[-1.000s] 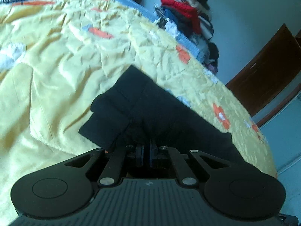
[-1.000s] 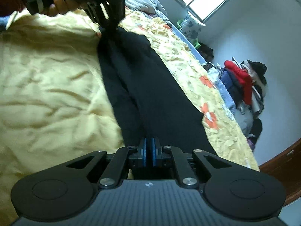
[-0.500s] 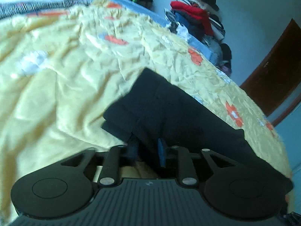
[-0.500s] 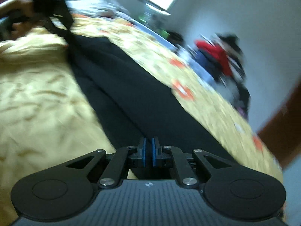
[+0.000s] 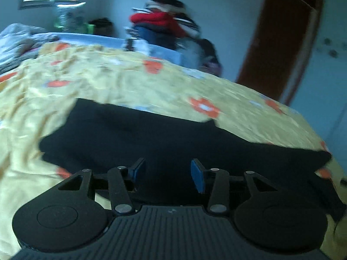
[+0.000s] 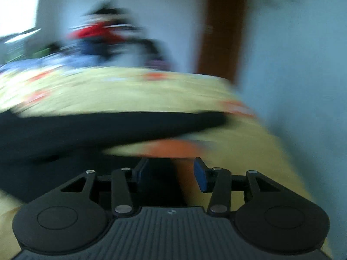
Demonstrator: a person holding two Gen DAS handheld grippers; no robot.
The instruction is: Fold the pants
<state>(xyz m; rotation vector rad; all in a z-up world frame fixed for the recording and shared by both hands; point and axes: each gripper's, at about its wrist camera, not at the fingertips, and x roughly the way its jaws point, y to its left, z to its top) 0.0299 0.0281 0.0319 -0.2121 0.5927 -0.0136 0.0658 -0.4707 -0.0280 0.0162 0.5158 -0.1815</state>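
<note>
The black pants (image 5: 173,136) lie as a long folded strip across the yellow flowered bedspread (image 5: 130,82), just ahead of both tools. The left gripper (image 5: 166,173) hovers over the dark cloth with its blue-padded fingers (image 5: 197,176) spread apart, gripping nothing. The right gripper (image 6: 171,174), heavily blurred, has its fingers apart too, near the strip's end (image 6: 208,119)

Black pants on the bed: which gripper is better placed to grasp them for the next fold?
Left. The left gripper is open directly over the black pants; the open right gripper sits at their edge, in a blurred view.
</note>
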